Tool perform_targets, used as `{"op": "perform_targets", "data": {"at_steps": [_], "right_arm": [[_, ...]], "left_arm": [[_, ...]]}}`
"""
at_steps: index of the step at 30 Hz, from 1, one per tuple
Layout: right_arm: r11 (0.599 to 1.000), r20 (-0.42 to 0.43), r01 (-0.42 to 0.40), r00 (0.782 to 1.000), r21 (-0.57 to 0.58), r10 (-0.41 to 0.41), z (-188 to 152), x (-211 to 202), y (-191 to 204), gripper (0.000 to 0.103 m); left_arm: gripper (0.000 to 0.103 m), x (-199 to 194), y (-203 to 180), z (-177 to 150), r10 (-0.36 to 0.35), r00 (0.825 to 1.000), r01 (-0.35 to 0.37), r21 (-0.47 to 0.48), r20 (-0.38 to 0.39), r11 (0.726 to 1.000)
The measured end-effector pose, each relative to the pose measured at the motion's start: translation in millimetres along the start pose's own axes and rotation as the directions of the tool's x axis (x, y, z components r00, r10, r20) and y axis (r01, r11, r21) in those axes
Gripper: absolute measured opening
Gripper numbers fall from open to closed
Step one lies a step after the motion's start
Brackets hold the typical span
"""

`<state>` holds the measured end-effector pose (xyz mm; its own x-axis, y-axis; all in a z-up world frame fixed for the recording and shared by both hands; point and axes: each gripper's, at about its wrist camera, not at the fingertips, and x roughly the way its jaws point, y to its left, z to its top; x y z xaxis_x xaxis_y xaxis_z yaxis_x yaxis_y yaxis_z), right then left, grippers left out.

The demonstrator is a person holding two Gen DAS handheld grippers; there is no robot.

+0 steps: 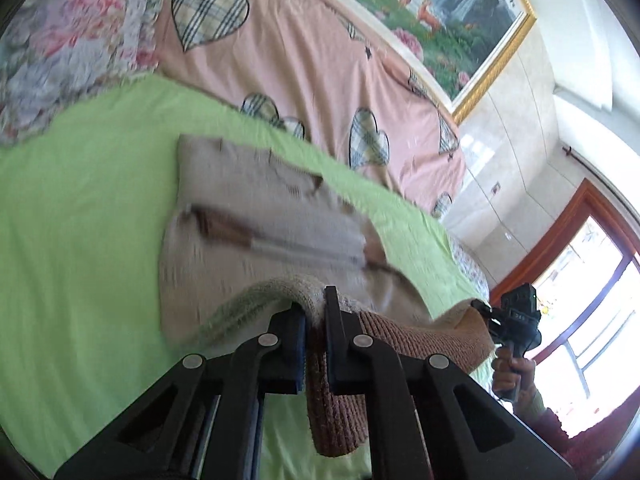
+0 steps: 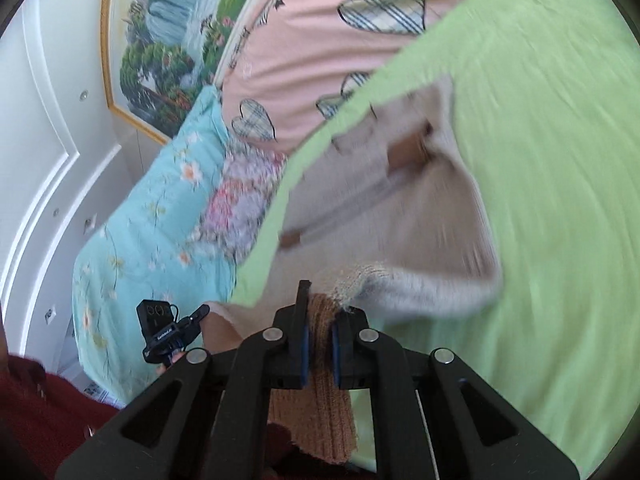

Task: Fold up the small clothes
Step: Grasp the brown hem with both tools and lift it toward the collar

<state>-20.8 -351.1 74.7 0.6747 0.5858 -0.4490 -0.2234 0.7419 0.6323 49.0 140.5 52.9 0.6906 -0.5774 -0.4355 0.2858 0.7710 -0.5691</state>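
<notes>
A small beige knitted sweater (image 1: 256,216) with brown ribbed trim lies on a green bedsheet (image 1: 80,240). My left gripper (image 1: 316,308) is shut on the sweater's brown ribbed hem, which hangs down between the jaws. In the right wrist view the same sweater (image 2: 420,216) stretches away from me, blurred. My right gripper (image 2: 320,320) is shut on the other corner of the brown hem. The near edge is lifted off the sheet between both grippers. The right gripper (image 1: 486,312), held by a hand, shows at the right of the left wrist view.
A pink duvet with plaid hearts (image 1: 280,60) lies behind the sweater. Floral bedding (image 1: 60,60) and a blue flowered quilt (image 2: 160,208) sit beside it. A framed landscape picture (image 1: 440,8) hangs on the wall. A window with a red frame (image 1: 580,280) is at the right.
</notes>
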Motion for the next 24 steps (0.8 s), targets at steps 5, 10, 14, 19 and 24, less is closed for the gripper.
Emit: {"op": "perform_targets", "data": {"at_steps": [5, 10, 14, 19, 24], "right_arm": [[1.0, 0.034, 0.024, 0.999, 0.006, -0.024, 64.3, 37.6, -7.9, 0.009], [0.997, 0.039, 0.079, 0.996, 0.023, -0.08, 117.6, 75.2, -23.7, 0.009], [0.988, 0.009, 0.149, 0.989, 0.036, -0.15, 151.3, 112.7, -48.4, 0.009], [0.976, -0.013, 0.201, 0.98, 0.078, -0.201, 180.9, 151.2, -81.1, 0.009], [0.953, -0.058, 0.291, 0.956, 0.089, -0.286, 193.8, 183.5, -105.7, 0.012]], "left_arm": [[0.006, 46.5, 15.7, 64.4, 0.013, 0.998, -0.011, -0.025, 0.055, 1.0], [0.005, 98.6, 44.4, 103.8, 0.055, 0.998, -0.053, -0.061, 0.029, 0.997], [0.006, 142.5, 74.1, 120.4, 0.091, 0.996, -0.092, -0.108, -0.01, 0.99], [0.006, 187.4, 104.9, 134.9, 0.142, 0.989, -0.147, -0.128, -0.05, 0.981], [0.008, 229.2, 136.1, 134.6, 0.218, 0.964, -0.24, -0.145, -0.15, 0.96]]}}
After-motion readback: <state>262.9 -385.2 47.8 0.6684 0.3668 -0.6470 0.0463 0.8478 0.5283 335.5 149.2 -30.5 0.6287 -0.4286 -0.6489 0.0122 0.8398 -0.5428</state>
